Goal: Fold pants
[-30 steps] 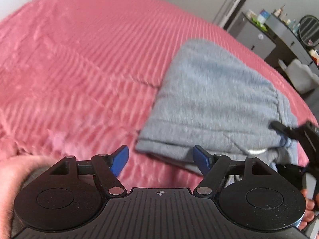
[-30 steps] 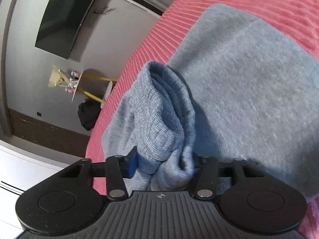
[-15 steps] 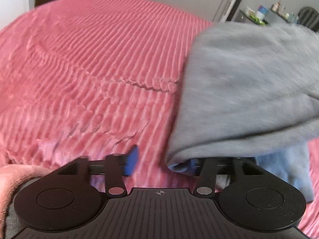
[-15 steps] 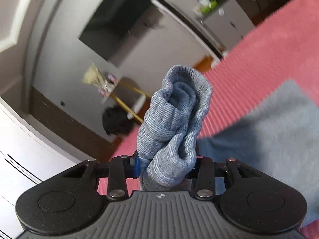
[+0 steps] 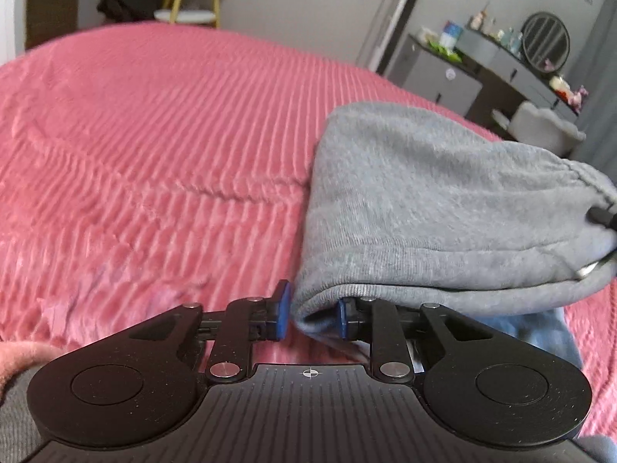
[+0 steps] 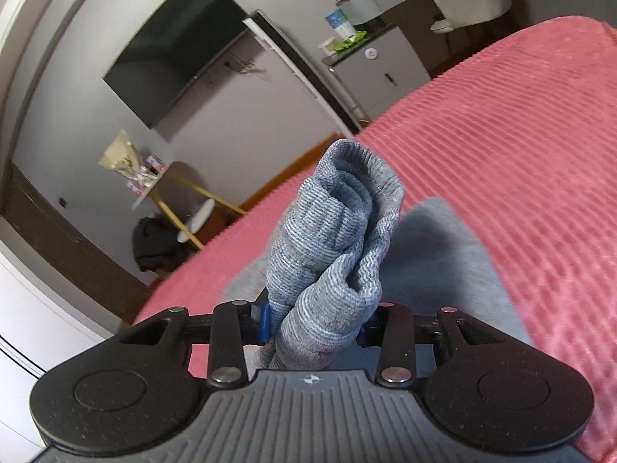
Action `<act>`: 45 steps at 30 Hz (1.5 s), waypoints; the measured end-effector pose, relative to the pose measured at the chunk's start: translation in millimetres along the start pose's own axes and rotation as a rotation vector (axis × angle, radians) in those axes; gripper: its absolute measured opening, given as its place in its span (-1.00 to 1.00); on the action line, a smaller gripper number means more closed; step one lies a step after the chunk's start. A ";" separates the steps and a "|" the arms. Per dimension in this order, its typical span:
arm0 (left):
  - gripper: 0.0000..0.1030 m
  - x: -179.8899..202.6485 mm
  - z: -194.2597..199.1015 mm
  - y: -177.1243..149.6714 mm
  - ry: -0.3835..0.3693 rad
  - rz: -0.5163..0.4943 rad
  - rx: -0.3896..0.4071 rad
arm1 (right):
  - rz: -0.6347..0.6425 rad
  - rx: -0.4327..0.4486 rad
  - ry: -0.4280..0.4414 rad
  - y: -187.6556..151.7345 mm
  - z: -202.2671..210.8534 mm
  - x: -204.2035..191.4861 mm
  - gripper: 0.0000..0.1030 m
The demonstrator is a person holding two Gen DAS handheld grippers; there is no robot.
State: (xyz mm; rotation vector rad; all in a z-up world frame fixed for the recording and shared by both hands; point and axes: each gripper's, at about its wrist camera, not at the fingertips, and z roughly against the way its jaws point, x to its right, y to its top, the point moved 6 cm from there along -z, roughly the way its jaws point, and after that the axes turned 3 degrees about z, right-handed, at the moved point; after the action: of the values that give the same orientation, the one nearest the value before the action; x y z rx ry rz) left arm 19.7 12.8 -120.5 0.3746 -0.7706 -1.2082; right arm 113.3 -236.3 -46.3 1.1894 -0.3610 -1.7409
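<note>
Grey sweatpants (image 5: pixel 424 208) lie folded on the pink ribbed bedspread (image 5: pixel 154 154), with their near edge lifted off the bed. My left gripper (image 5: pixel 310 314) is shut on the near left corner of the pants. My right gripper (image 6: pixel 312 324) is shut on a bunched ribbed cuff of the pants (image 6: pixel 339 239), which stands up between its fingers. The rest of the pants (image 6: pixel 443 262) lies on the bedspread (image 6: pixel 520 135) behind it. The right gripper's tip shows at the right edge of the left wrist view (image 5: pixel 605 220).
Beyond the bed are a grey dresser with a round mirror (image 5: pixel 547 42), a white chair (image 5: pixel 543 131), a wall television (image 6: pixel 177 46) and a small gold-legged table (image 6: pixel 193 212). The bedspread stretches wide to the left of the pants.
The left gripper closed from open onto the near corner of the pants. Both grippers lifted the near edge of the pants, and the right gripper tilted up toward the room.
</note>
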 end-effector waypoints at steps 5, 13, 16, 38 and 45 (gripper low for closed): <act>-0.22 0.3 20.3 3.6 -0.108 0.025 -0.036 | -0.057 -0.029 -0.128 -24.9 14.7 43.7 0.53; 0.19 -3.1 47.3 19.9 -0.195 0.078 0.061 | -0.289 -0.105 -0.031 -48.5 6.3 77.4 0.62; 0.29 -3.8 36.6 19.2 -0.180 0.077 0.057 | -0.332 -0.106 -0.038 -48.8 -4.8 79.1 0.78; 0.45 -23.6 -3.4 0.6 -0.155 0.211 0.013 | -0.478 -0.092 -0.024 -58.3 -39.6 78.4 0.31; 0.46 -24.5 -5.1 0.3 -0.144 0.235 0.014 | -0.178 -0.021 -0.063 -34.2 -19.1 18.9 -0.30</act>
State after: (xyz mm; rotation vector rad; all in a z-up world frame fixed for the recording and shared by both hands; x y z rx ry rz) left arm 19.9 35.0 -131.9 0.2030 -0.9209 -1.0164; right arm 109.6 -230.1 -89.2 1.1832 -0.2808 -1.9346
